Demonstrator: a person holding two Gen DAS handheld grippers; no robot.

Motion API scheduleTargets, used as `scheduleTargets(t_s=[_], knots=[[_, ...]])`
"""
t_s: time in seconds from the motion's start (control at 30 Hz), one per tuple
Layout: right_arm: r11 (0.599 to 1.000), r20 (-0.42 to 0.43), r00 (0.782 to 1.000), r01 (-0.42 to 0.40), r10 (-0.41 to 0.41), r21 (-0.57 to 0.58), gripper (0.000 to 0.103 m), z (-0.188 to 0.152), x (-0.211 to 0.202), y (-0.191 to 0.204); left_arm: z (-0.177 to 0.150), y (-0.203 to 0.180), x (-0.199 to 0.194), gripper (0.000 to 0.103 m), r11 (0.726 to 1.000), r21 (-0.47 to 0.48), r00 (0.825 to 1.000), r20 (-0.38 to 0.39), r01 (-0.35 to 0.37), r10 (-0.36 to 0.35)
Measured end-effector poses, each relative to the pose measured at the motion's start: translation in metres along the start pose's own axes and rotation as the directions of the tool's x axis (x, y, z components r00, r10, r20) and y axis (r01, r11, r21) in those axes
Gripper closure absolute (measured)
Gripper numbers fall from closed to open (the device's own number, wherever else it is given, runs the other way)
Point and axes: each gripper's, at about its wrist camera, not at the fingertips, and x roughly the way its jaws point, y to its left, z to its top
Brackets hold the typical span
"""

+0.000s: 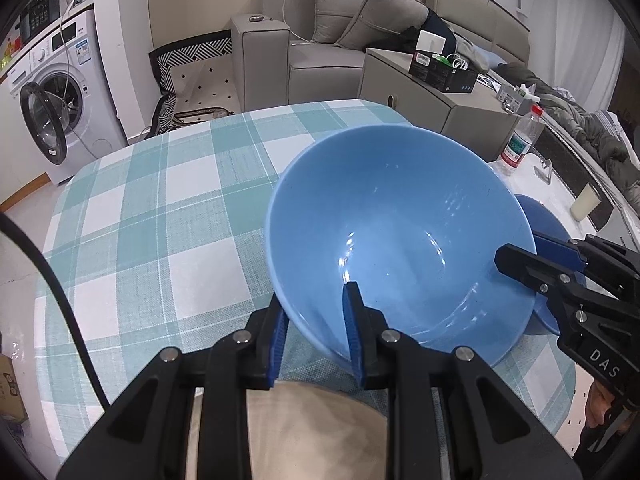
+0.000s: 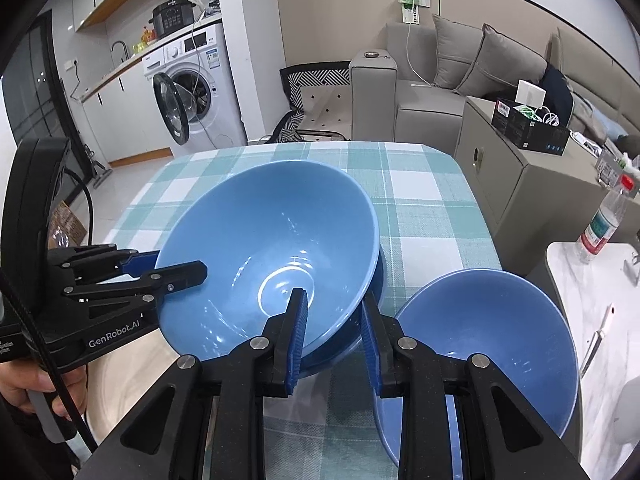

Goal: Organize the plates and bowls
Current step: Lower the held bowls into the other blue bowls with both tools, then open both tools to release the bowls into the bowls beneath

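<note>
Left wrist view: left gripper [image 1: 318, 322] is part open, its 2 blue-padded fingers straddling the near rim of the large light blue bowl [image 1: 400, 236], 1 finger outside the wall on the left, 1 inside. Cannot tell if the pads actually press the wall. Bowl is glossy, empty, tilted with its opening facing the camera, just ahead and right of the fingers over the teal checked tablecloth [image 1: 160, 200]. Right gripper [image 1: 532, 262] comes in from the right, with 1 black finger inside the bowl's right rim and 1 blue-padded finger outside it. A darker blue piece [image 1: 540, 216] peeks out behind the bowl's right side. A plastic water bottle [image 1: 520, 140] stands far right on a white surface.

Right wrist view: right gripper [image 2: 334, 336] fingers are spread moderately, straddling the near right rim of the large light blue bowl [image 2: 268, 256], left pad inside, right pad outside; contact unclear. A darker blue dish [image 2: 352, 344] sits under the bowl, its edge showing along the right and near side. Left gripper [image 2: 160, 266] enters from the left, 1 finger inside the rim, 1 outside. A second blue bowl [image 2: 500, 340] lies near right, just beside the right finger, tilted, empty. Washing machine [image 2: 188, 88] stands far left.
</note>
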Motion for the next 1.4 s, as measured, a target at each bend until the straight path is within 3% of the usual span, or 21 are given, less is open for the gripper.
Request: scheduleTargets(t_s=[0.47, 0.73, 0.9, 1.23, 1.3, 1.37, 1.4], knots=[[0.999, -0.005, 0.999, 0.041, -0.041, -0.030, 0.076, -0.004, 0.008, 0.004, -0.002, -0.011, 0.006, 0.077, 0.994, 0.068, 0.996, 0.014, -0.083, 0.082], [0.996, 0.008, 0.998, 0.069, -0.068, -0.060, 0.075, -0.006, 0.012, 0.005, -0.004, -0.019, 0.011, 0.064, 0.985, 0.124, 0.993, 0.012, -0.119, 0.118], [0.993, 0.000, 0.996, 0.090, -0.090, -0.078, 0.072, -0.009, 0.017, 0.006, -0.004, -0.018, 0.014, 0.062, 0.986, 0.120, 0.993, -0.002, -0.114, 0.115], [0.992, 0.058, 0.996, 0.072, -0.067, -0.101, 0.053, -0.010, 0.007, 0.003, -0.002, -0.017, 0.006, 0.053, 0.994, 0.097, 0.998, 0.018, -0.058, 0.056], [0.993, 0.062, 0.996, 0.067, -0.061, -0.102, 0.044, -0.009, 0.003, 0.002, -0.002, -0.015, 0.002, 0.051, 0.996, 0.085, 0.999, 0.020, -0.040, 0.039], [0.996, 0.075, 0.997, 0.041, -0.036, -0.076, 0.025, -0.008, -0.001, -0.002, -0.003, -0.015, -0.001, 0.050, 0.997, 0.075, 0.999, 0.027, -0.023, 0.021], [0.998, 0.082, 0.996, 0.028, -0.023, -0.063, 0.023, -0.008, -0.004, -0.004, -0.003, -0.014, -0.003, 0.050, 0.997, 0.071, 0.999, 0.031, -0.016, 0.014]])
